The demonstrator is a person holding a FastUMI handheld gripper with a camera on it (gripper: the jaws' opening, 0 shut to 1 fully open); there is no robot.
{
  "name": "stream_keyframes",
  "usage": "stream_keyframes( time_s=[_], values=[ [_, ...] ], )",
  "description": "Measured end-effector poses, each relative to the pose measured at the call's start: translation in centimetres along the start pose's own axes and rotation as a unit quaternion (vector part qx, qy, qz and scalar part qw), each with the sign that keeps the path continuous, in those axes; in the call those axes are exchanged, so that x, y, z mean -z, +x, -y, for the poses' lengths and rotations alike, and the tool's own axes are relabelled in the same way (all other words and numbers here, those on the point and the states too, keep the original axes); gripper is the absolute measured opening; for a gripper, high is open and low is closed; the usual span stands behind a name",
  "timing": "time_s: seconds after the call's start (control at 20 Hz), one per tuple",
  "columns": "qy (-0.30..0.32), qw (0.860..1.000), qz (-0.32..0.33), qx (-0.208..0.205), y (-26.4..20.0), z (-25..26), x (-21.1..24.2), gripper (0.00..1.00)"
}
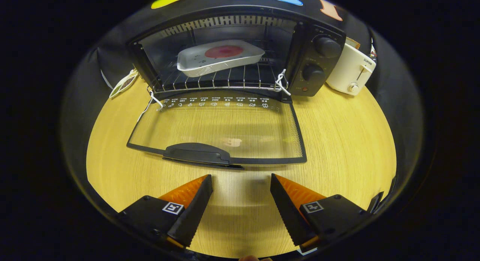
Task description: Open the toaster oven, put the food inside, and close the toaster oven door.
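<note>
A black toaster oven point(315, 62) stands at the back of the wooden table with its glass door point(221, 126) folded down flat toward me. The door's dark handle point(197, 154) lies just ahead of my fingers. Inside, on the wire rack point(225, 81), rests a white dish point(219, 58) holding a round red piece of food point(224, 51). My gripper point(241, 177) hovers over the table in front of the door, open, with nothing between its fingers.
A white pop-up toaster point(350, 71) stands right of the oven. A small label tag point(123, 84) lies by the oven's left side. White ties hang at both rack corners. Bare wooden tabletop point(345, 141) spreads right of the door and under my fingers.
</note>
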State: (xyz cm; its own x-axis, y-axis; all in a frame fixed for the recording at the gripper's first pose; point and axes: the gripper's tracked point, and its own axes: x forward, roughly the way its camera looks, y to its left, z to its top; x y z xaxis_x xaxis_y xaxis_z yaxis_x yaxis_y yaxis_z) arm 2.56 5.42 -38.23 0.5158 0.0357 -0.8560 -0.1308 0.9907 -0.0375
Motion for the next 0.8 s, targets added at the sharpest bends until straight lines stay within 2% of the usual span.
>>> stream_keyframes(
  time_s=[0.65,0.8],
  values=[
    [-0.003,1.0,-0.002,0.001,0.5,-2.0,-1.3,0.99],
    [-0.015,0.999,0.031,-0.008,-1.0,-2.0,-1.9,0.99]
  ],
)
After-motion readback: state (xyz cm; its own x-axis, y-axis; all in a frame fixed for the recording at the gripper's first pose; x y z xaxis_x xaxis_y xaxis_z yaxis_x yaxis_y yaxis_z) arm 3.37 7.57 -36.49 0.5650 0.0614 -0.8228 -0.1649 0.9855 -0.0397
